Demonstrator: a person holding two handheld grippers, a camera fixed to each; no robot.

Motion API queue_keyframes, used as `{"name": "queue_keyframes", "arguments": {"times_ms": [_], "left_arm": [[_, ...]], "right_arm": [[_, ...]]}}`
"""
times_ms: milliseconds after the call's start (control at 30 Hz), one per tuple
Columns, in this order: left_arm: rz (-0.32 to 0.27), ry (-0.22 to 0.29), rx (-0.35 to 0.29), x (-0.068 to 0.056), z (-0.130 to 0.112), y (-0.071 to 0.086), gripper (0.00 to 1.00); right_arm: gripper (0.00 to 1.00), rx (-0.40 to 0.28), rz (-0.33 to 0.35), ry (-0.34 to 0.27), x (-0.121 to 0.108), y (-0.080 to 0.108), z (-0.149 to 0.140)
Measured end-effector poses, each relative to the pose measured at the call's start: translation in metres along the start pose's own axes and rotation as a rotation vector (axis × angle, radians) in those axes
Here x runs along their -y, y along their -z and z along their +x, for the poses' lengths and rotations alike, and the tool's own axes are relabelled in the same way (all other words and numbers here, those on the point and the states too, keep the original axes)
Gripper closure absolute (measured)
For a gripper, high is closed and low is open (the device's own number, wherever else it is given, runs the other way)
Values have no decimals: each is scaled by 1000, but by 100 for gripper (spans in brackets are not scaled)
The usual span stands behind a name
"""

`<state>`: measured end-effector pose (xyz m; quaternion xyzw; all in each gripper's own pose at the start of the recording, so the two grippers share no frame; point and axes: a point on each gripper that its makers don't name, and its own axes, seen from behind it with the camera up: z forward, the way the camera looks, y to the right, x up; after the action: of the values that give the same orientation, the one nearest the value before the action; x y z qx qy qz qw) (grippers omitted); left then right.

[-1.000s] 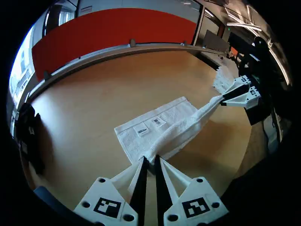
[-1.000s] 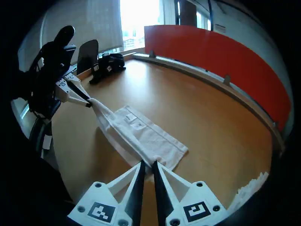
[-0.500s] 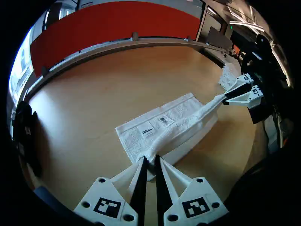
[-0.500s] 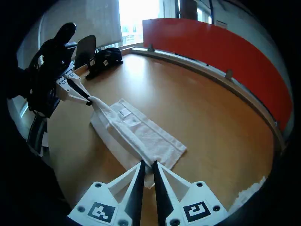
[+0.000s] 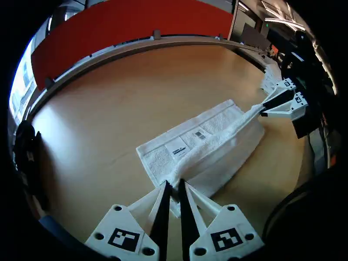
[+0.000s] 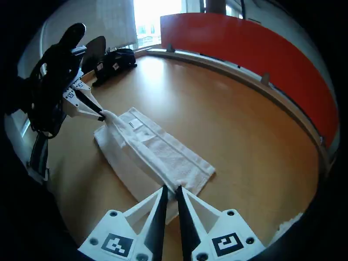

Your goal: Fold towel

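White towel [image 5: 204,141] lies partly folded on the wooden table [image 5: 126,100], its lifted long edge stretched between the left gripper [image 5: 174,187] and the right gripper [image 6: 170,190], each with jaws closed on a corner

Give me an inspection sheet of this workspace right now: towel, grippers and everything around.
Surface: light wooden table.
Job's things: white towel, partly flat on the table, labels up, one long edge lifted between the grippers.
Clutter: black bag at the far table end; pile of white cloth at the table edge.
Grippers: left gripper shut on one end of the lifted edge; right gripper shut on the other.
Cables: nothing seen.
Surroundings: red partition along the table; bright window.
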<state>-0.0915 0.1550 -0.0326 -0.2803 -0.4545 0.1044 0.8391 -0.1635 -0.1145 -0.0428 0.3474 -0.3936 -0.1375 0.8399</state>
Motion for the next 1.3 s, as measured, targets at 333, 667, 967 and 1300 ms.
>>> {"name": "queue_keyframes", "arguments": {"times_ms": [333,667,967,1300], "left_arm": [[28,-20,10,7,-1,-19,86],[57,-27,5,17,2,-26,74],[79,-49,11,26,3,-29,62],[133,-77,5,42,10,-29,37]], "right_arm": [[83,13,-25,-26,-8,-15,-7],[74,4,-61,-23,-20,-22,-7],[55,7,-102,-17,-35,-30,-7],[42,-1,-139,-26,-47,-33,0]]}}
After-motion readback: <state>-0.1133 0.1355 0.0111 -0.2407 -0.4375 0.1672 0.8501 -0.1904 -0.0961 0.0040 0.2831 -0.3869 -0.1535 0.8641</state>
